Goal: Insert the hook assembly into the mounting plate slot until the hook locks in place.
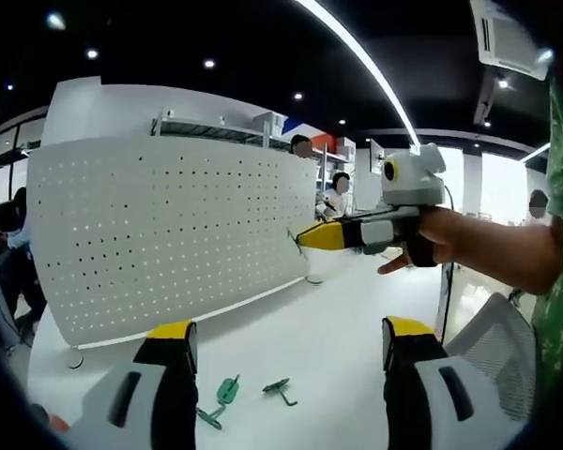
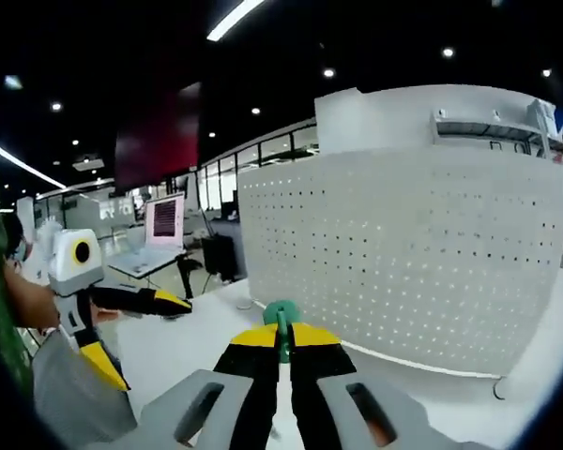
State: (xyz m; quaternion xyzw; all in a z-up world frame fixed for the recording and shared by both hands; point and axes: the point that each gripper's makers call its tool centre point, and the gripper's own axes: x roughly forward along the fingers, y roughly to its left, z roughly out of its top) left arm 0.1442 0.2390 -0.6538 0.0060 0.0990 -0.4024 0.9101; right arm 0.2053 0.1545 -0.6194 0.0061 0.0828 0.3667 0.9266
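In the left gripper view, the left hand-held gripper hangs wide open above two spare green hooks on the white worktop. In the right gripper view, the right hand-held gripper pinches a green hook near the pegboard; a tilted approach could miss the slot.

White pegboard, dotted all over with an even grid of small dark holes; white table under it. Two green hooks on the near table, a third green hook between the right gripper jaws, which are black with yellow tips and grey bodies; left gripper coloured the same. Green sleeve at far right.
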